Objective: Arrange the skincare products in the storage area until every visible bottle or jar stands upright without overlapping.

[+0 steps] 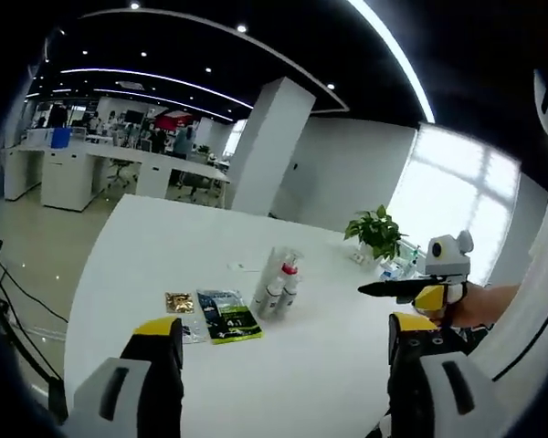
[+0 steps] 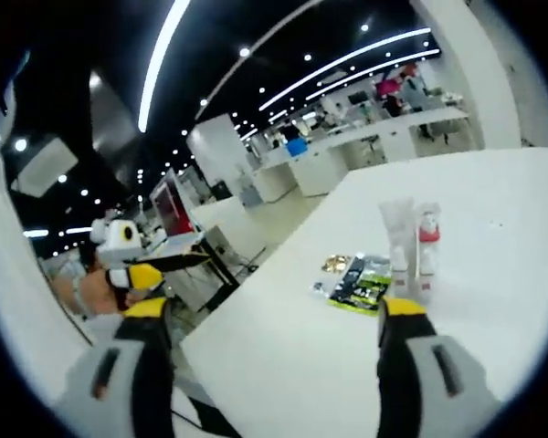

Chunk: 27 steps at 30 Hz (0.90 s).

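On the white table (image 1: pixel 146 255) lie a clear tube (image 1: pixel 270 274) and a slim bottle with a red cap (image 1: pixel 286 281), side by side and touching. A green-and-black sachet (image 1: pixel 226 316) and a small gold sachet (image 1: pixel 179 301) lie flat just left of them. My left gripper (image 1: pixel 285 327) is open and empty, short of the products. My right gripper (image 1: pixel 384 288) comes in from the right, held in a hand, above the table. In the right gripper view the tube (image 2: pixel 397 239), red-capped bottle (image 2: pixel 426 245) and green sachet (image 2: pixel 361 283) lie ahead of my open, empty right gripper (image 2: pixel 274 308). The left gripper (image 2: pixel 187 260) hangs off the table's left edge.
A potted plant (image 1: pixel 379 230) and small items stand at the table's far right edge by the window. A white pillar (image 1: pixel 269 146) and desks with people lie beyond. The table edge (image 2: pixel 256 301) drops to the floor at left in the right gripper view.
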### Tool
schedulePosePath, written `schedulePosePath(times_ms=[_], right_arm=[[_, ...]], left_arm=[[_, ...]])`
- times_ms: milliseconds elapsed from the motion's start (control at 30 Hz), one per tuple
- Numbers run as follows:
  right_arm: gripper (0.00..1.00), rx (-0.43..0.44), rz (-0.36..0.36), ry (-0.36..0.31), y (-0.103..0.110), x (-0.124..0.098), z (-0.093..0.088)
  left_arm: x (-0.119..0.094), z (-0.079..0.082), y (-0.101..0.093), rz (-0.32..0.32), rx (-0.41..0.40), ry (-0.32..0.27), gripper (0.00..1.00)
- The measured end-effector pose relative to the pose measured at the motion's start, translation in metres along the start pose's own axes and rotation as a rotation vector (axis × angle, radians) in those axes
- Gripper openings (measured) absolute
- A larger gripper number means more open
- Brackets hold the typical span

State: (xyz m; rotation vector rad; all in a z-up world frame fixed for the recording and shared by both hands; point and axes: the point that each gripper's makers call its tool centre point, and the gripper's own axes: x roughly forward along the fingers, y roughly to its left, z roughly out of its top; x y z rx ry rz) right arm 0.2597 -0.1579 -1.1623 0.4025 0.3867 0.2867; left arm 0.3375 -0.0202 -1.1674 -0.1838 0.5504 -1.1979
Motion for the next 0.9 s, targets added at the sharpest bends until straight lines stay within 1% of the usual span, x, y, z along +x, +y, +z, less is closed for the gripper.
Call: schedulePosePath(times_ms=[100,200,333,500,633,733,800,900], right_arm=[[0.92,0.003,-0.017,0.001,-0.004,-0.004,0.000],[0.92,0.007,-0.019,-0.004,-0.003,-0.007,0.001],[0.92,-0.001,-0.017,0.010,-0.001,-0.007,-0.003],[0.93,-0.010,-0.015,0.024,0.002,-0.007,-0.005],[0.93,-0.016,-0.014,0.031,0.004,-0.008,-0.008],[0.93,-0.010,-0.020,0.041,0.003,-0.009,-0.011],[0.93,-0.005,-0.021,0.040,0.003,-0.010,-0.010],[0.93,-0.006,-0.021,0.038,0.003,-0.011,-0.010]], left_arm=[[0.000,-0.002,0.000,-0.001,0.001,0.005,0.96],[0.000,-0.001,-0.003,-0.004,0.010,0.004,0.97],[-0.001,-0.001,-0.005,-0.002,0.028,-0.003,0.99],[-0.002,-0.007,-0.001,0.018,0.024,0.007,1.00],[-0.005,-0.011,-0.001,0.024,0.045,0.012,1.00],[-0.004,-0.015,0.003,0.031,0.027,0.020,1.00],[-0.003,-0.015,0.002,0.028,0.011,0.020,1.00],[-0.003,-0.011,-0.001,0.027,0.022,0.012,0.99]])
